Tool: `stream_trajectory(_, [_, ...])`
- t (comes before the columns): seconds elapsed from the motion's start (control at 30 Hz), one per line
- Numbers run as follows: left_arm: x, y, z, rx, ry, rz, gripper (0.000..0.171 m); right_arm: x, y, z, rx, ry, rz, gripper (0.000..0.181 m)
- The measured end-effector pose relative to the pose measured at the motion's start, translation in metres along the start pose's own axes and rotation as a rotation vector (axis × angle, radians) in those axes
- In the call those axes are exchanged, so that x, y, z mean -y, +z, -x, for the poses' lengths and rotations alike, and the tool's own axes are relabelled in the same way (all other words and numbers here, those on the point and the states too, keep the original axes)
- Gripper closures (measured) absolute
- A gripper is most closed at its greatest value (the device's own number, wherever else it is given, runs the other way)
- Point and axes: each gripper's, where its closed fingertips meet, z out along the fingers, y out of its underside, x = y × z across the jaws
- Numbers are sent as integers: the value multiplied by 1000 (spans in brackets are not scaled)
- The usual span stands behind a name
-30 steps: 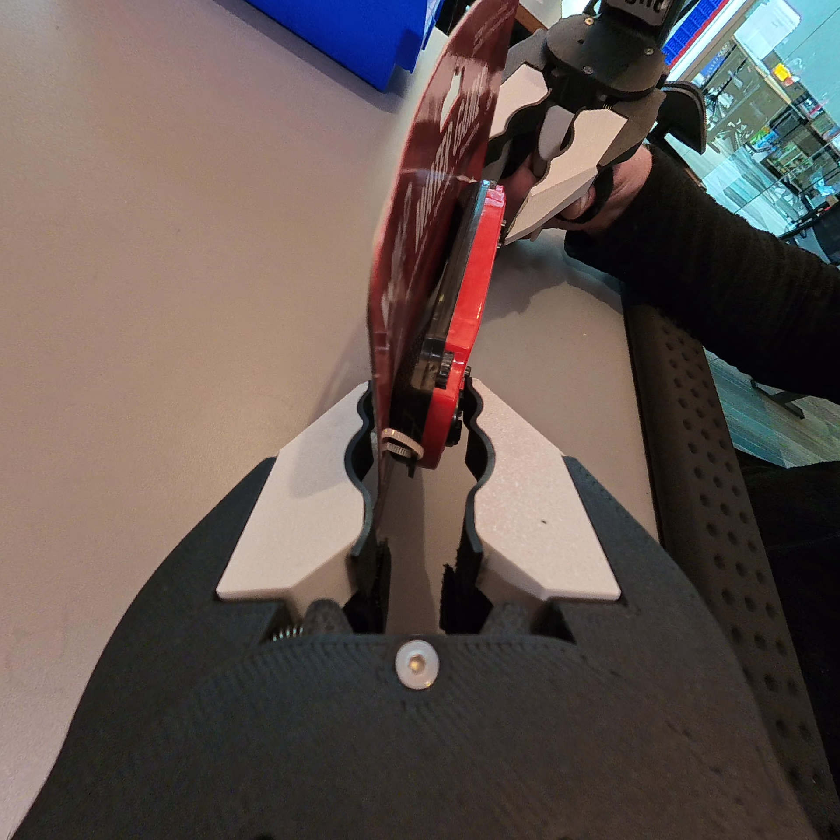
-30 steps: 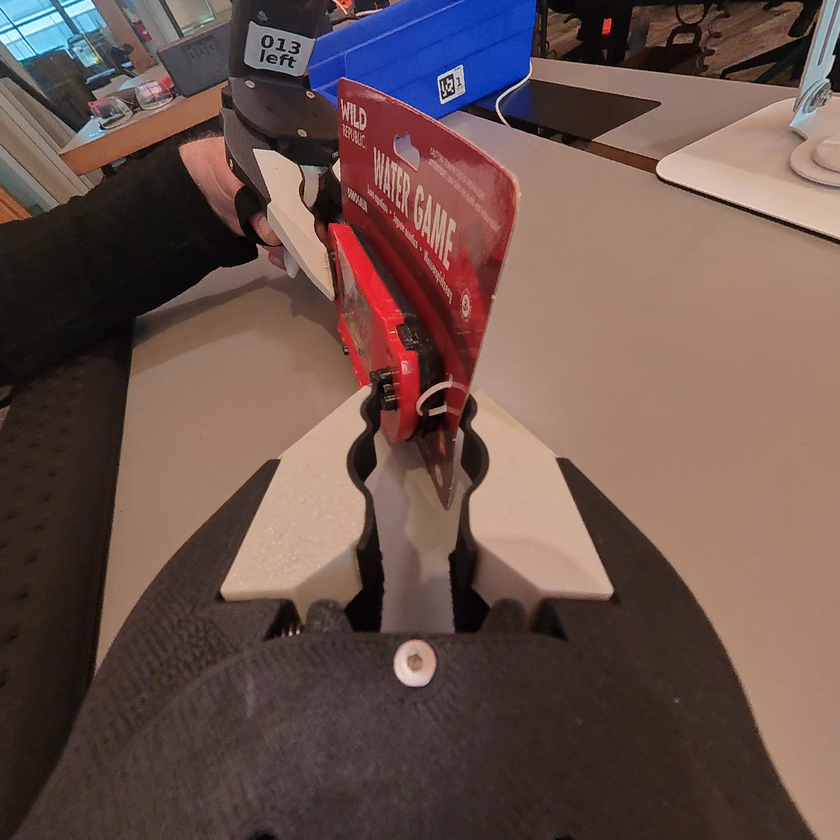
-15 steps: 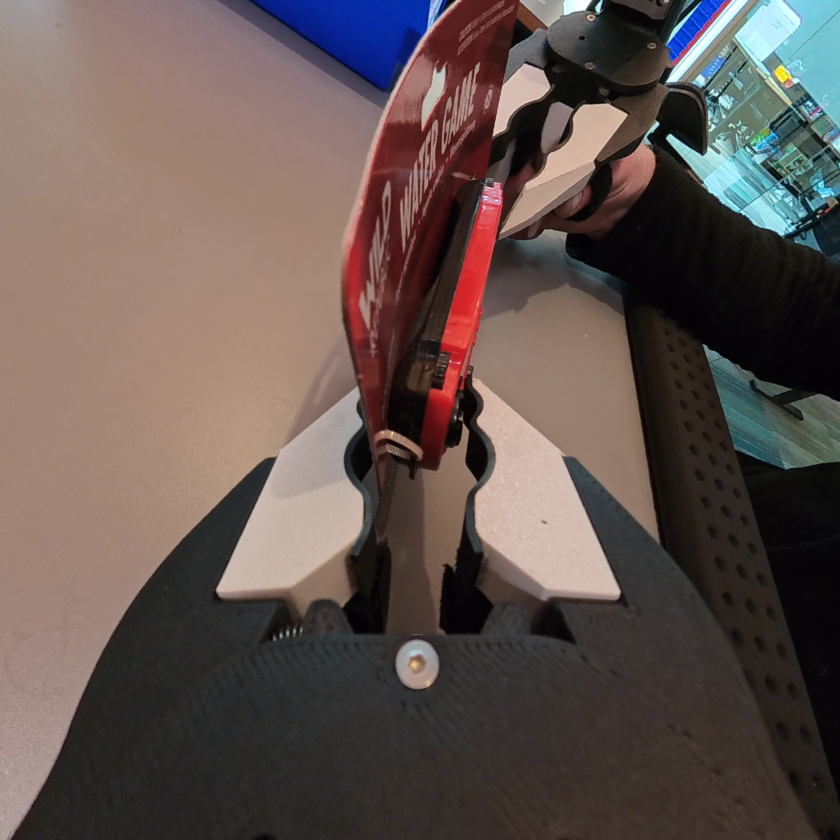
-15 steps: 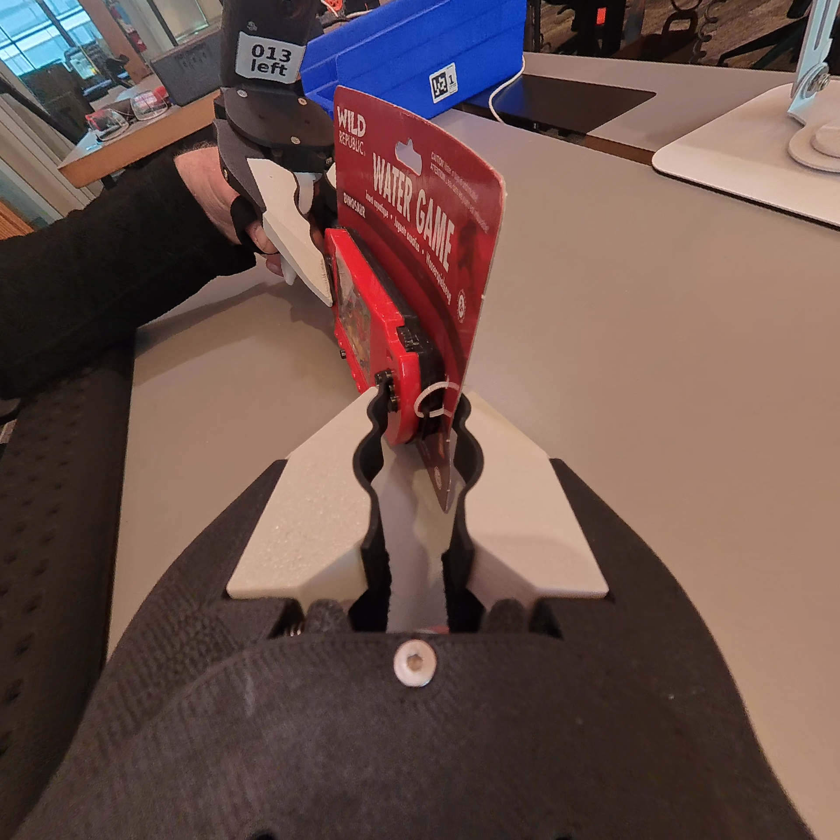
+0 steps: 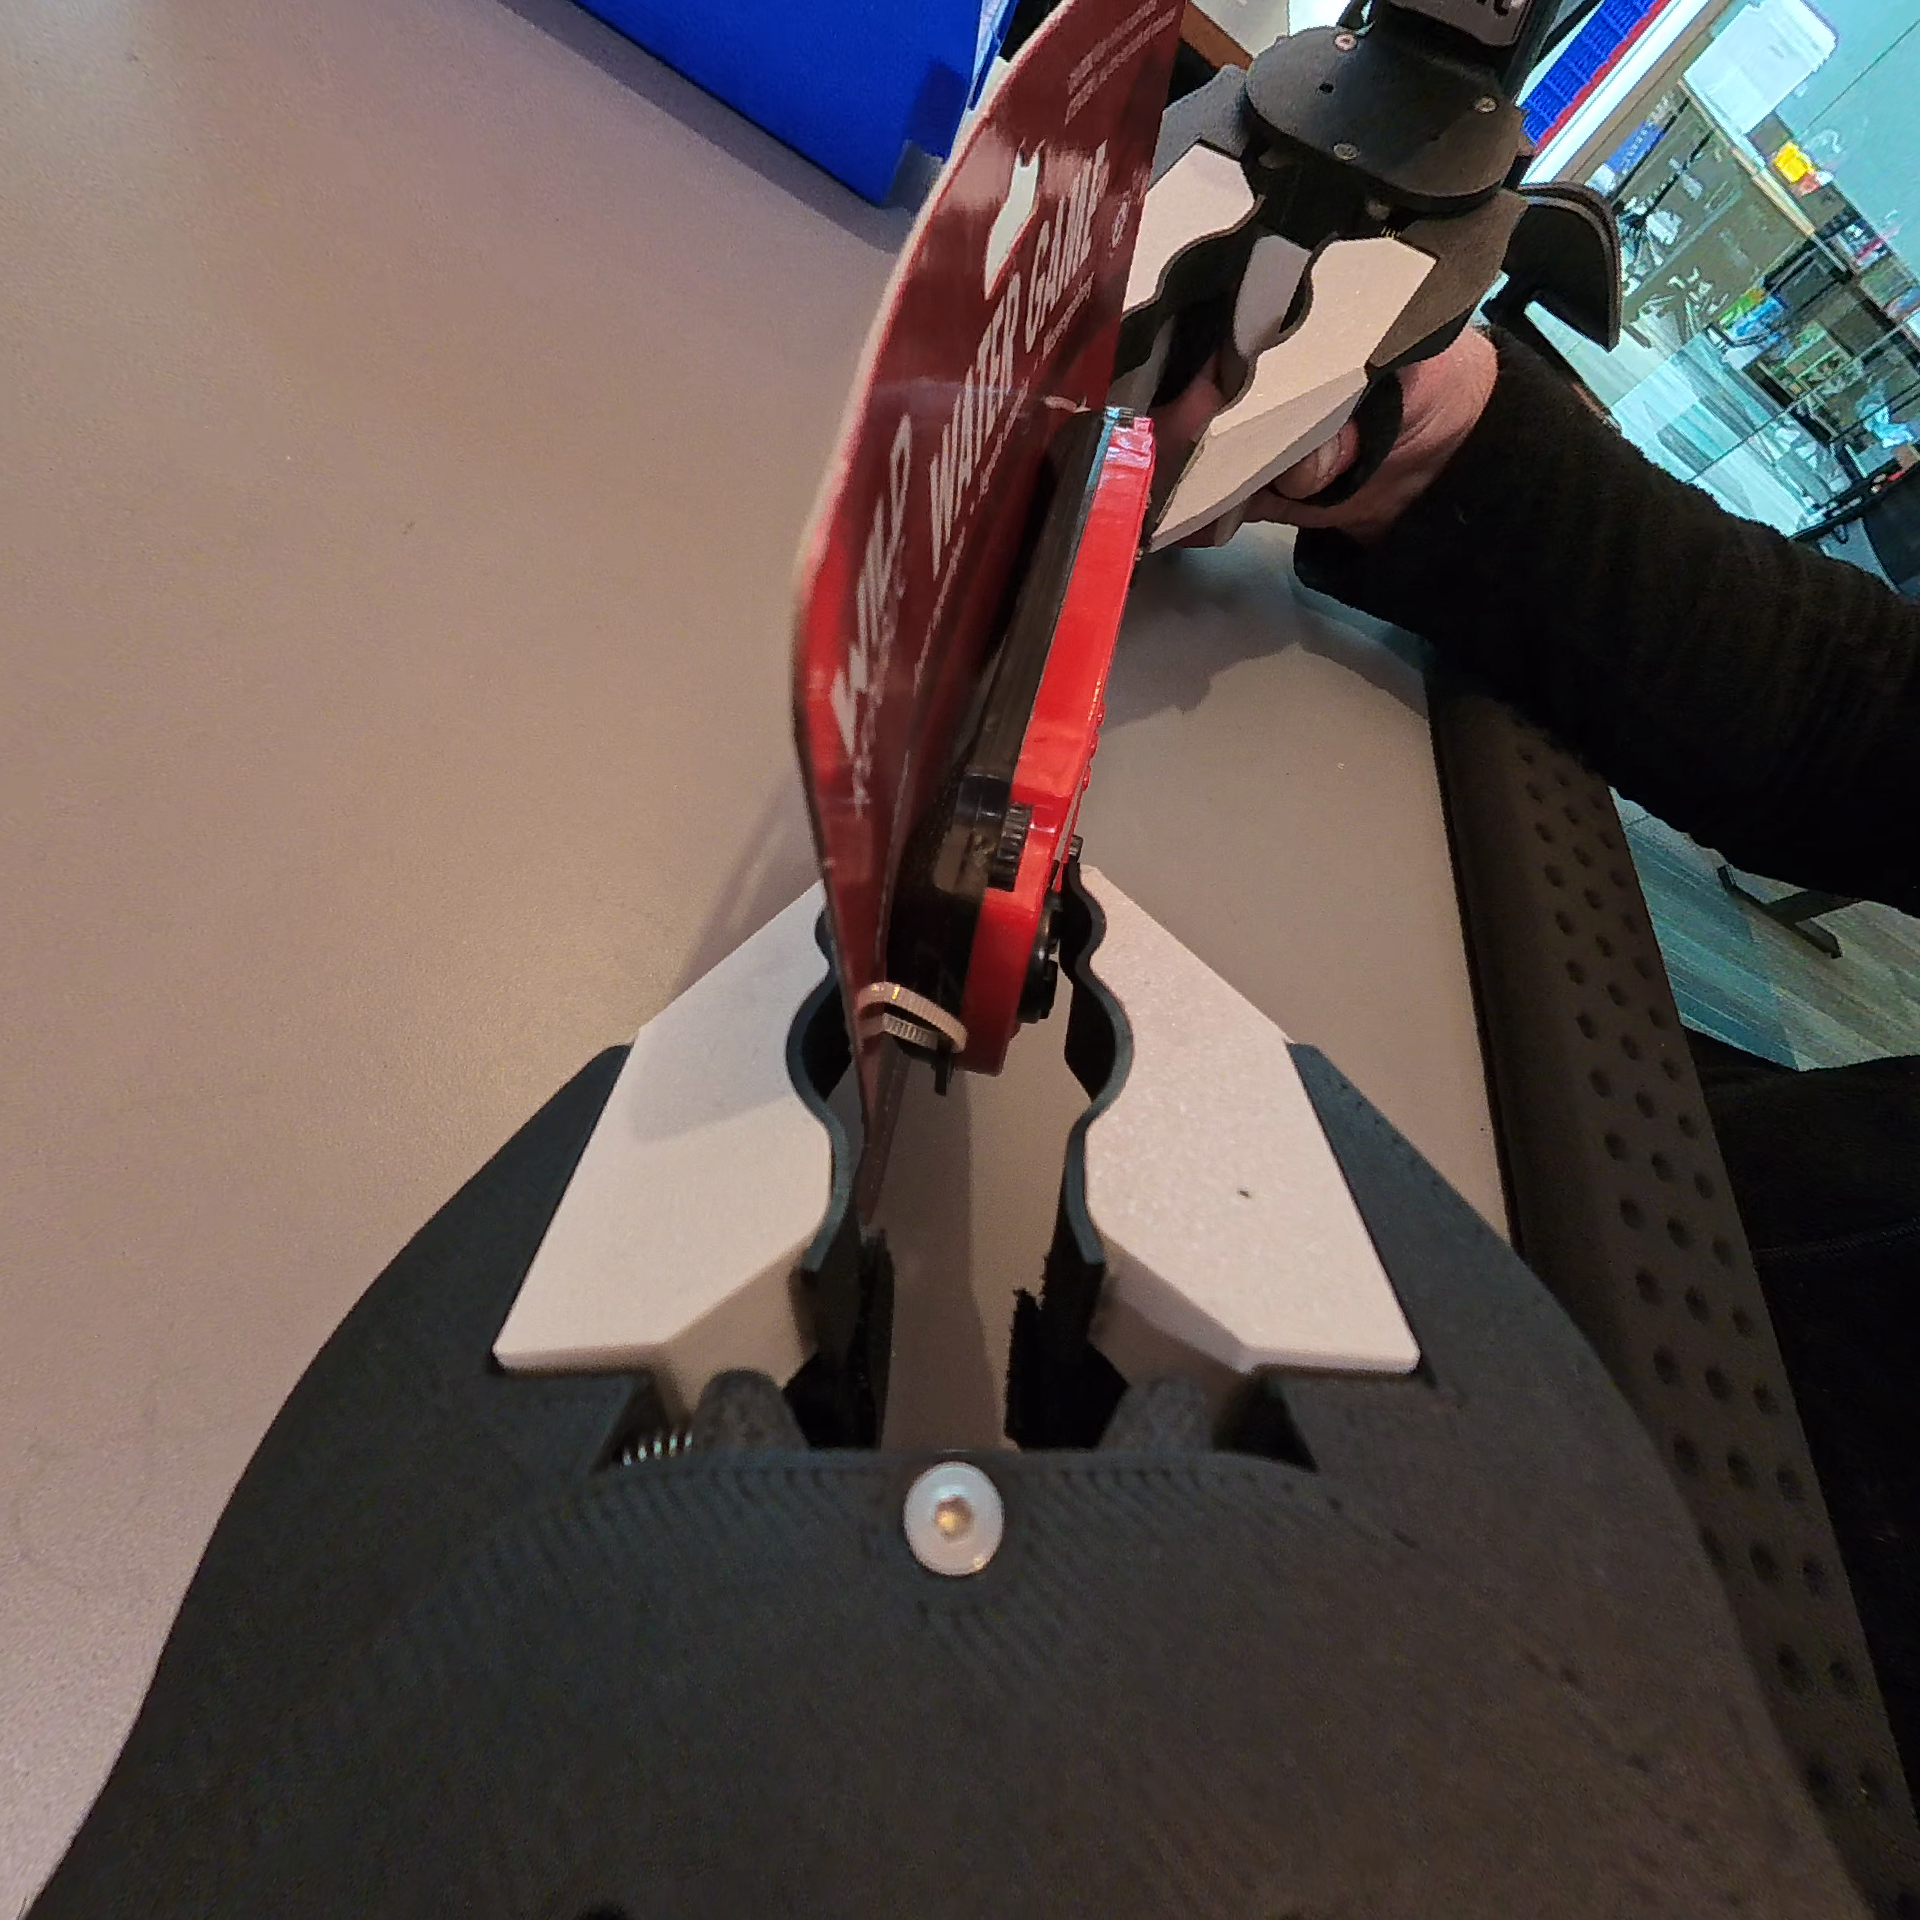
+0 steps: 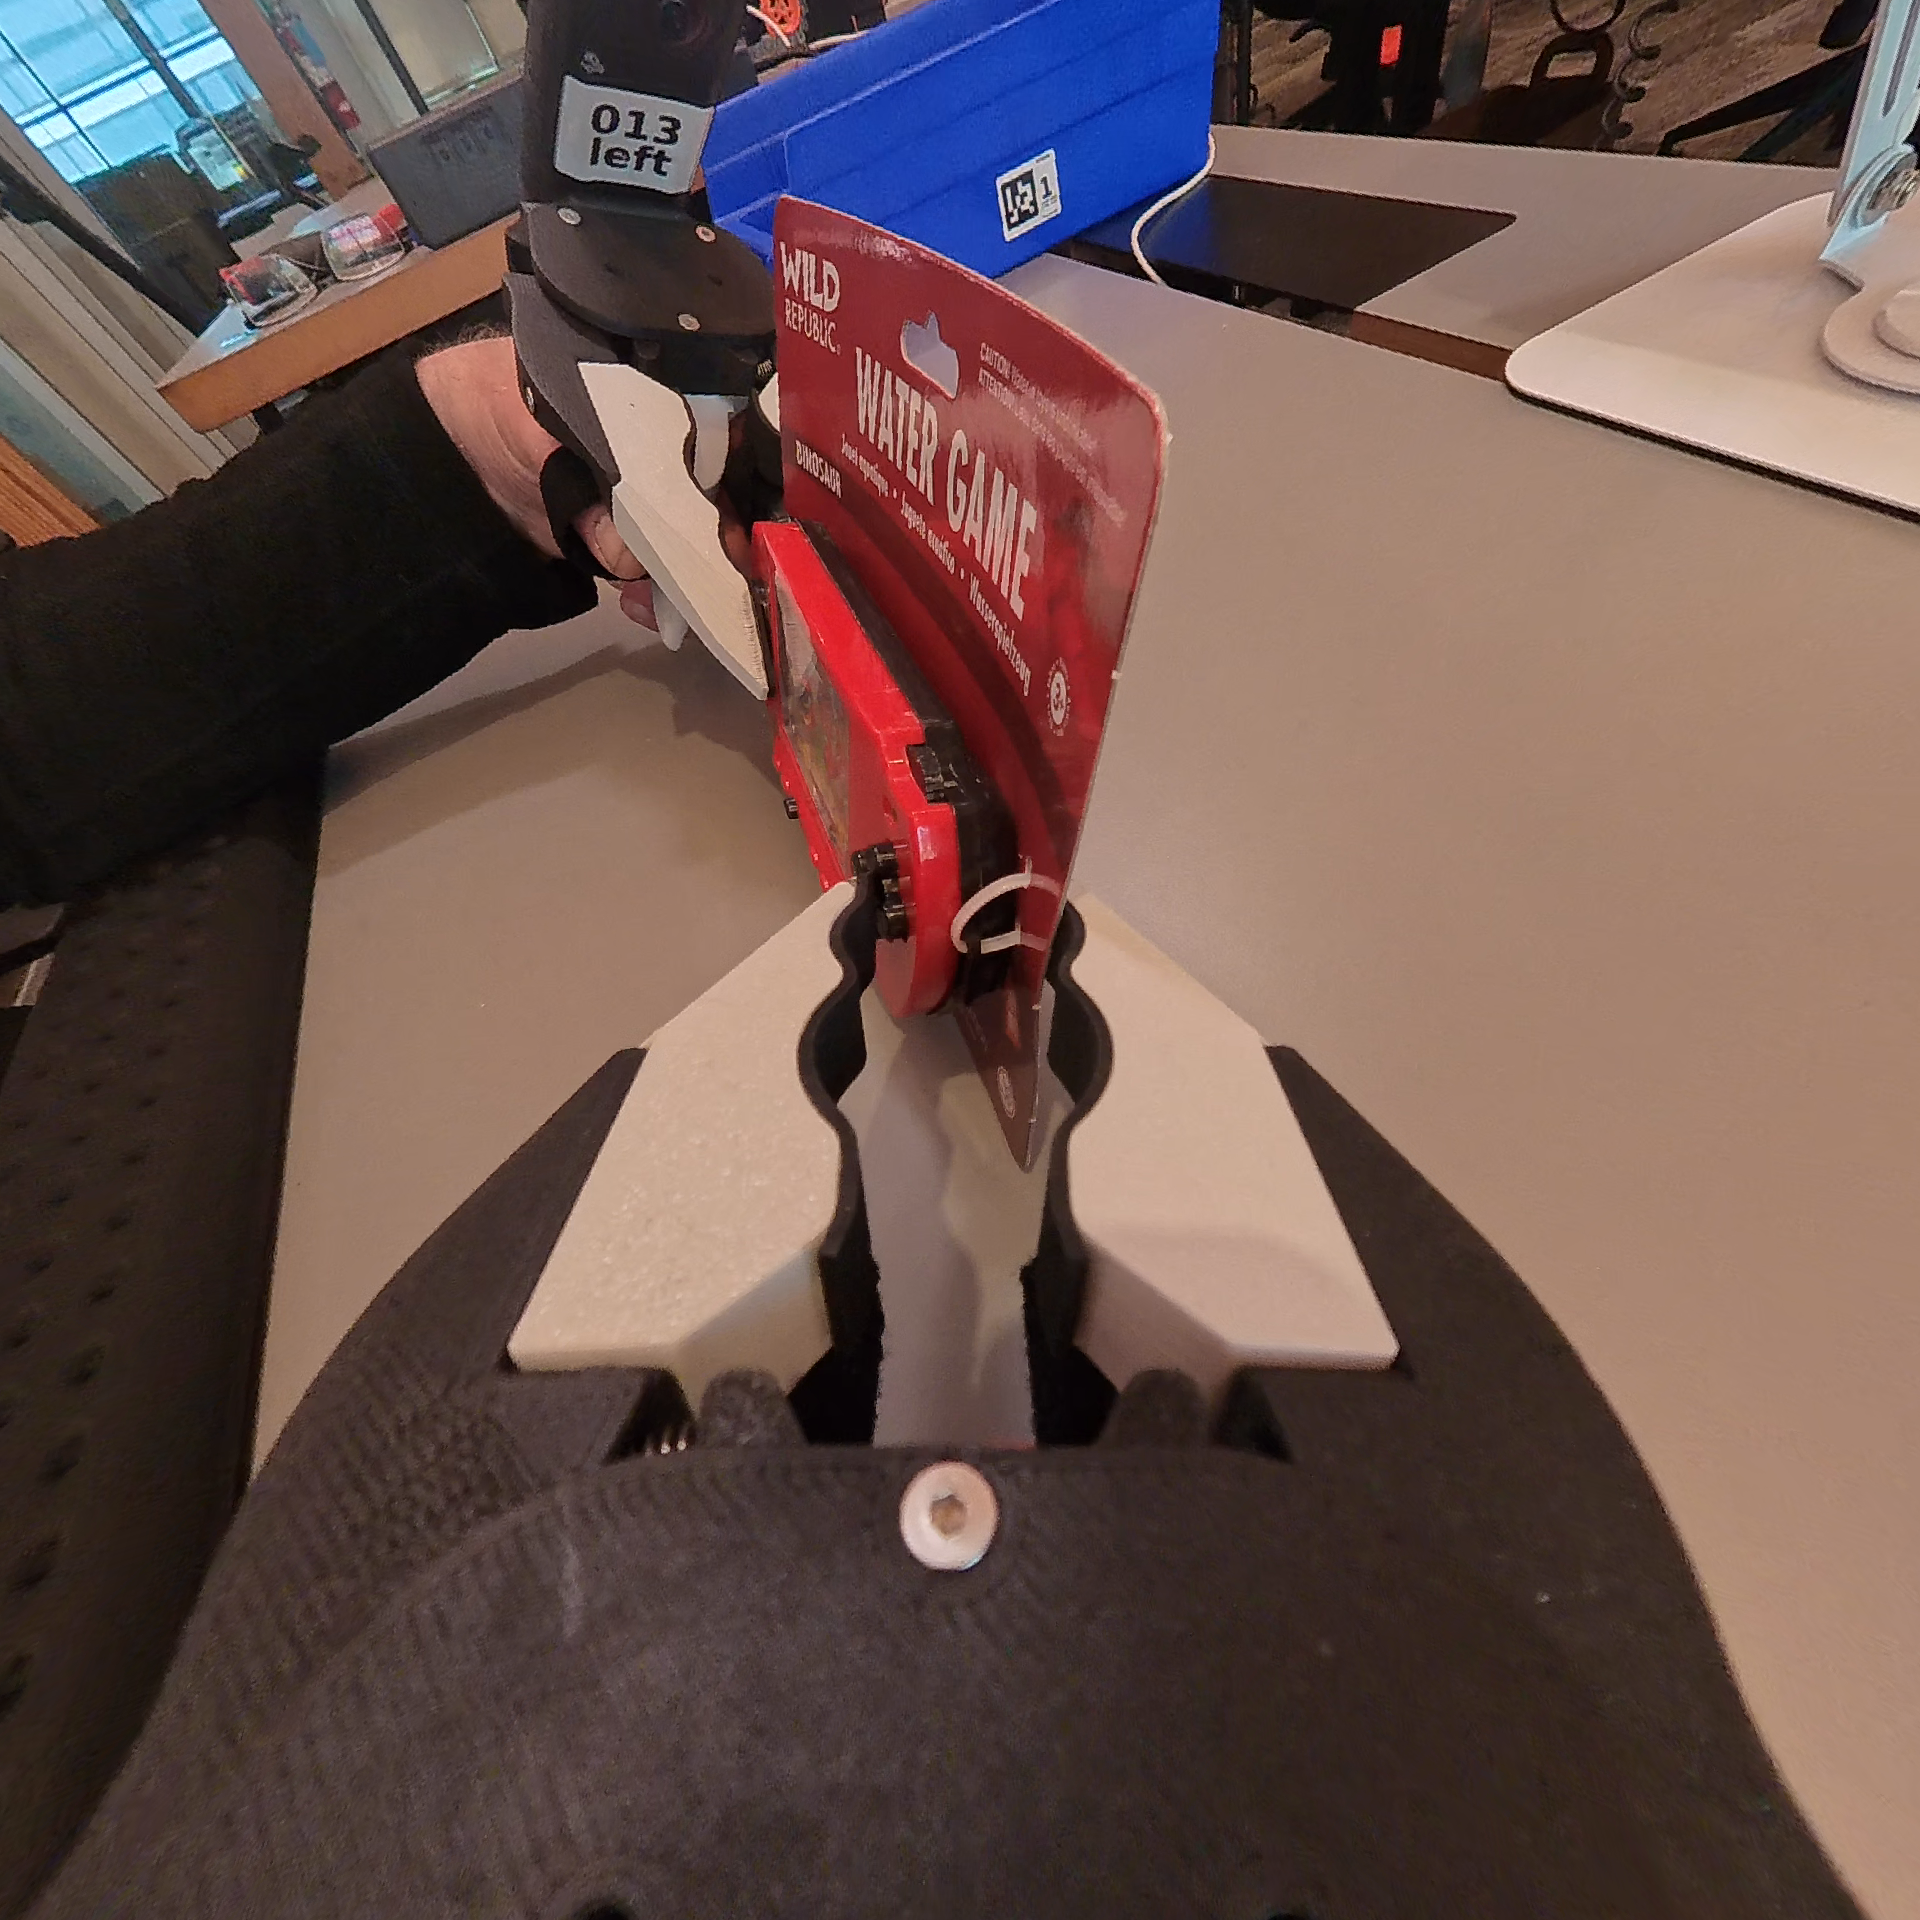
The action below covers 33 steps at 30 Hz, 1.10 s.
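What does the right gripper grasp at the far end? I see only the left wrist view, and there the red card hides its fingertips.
Observer: The right gripper is shut on a lower corner of the packaged toy. One finger presses the red case, the other presses the backing card.
Operator: Thank you. Which things lie on the table beyond that gripper's side?
Observer: A flat white base lies on the table, far off to the right and apart from the package.
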Motion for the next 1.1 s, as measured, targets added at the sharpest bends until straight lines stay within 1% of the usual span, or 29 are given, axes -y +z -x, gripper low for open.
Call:
stream_trajectory(0.57, [0, 0, 0, 1, 0, 0, 135, 0, 0, 0, 4, 0, -2, 151])
stream_trajectory(0.77, [0, 0, 0, 0, -2, -1, 135, 0, 0, 0, -8, -11, 16, 158])
stream_trajectory(1.1, [0, 0, 0, 6, -2, 1, 135, 1, 0, 0, -5, 3, 11, 158])
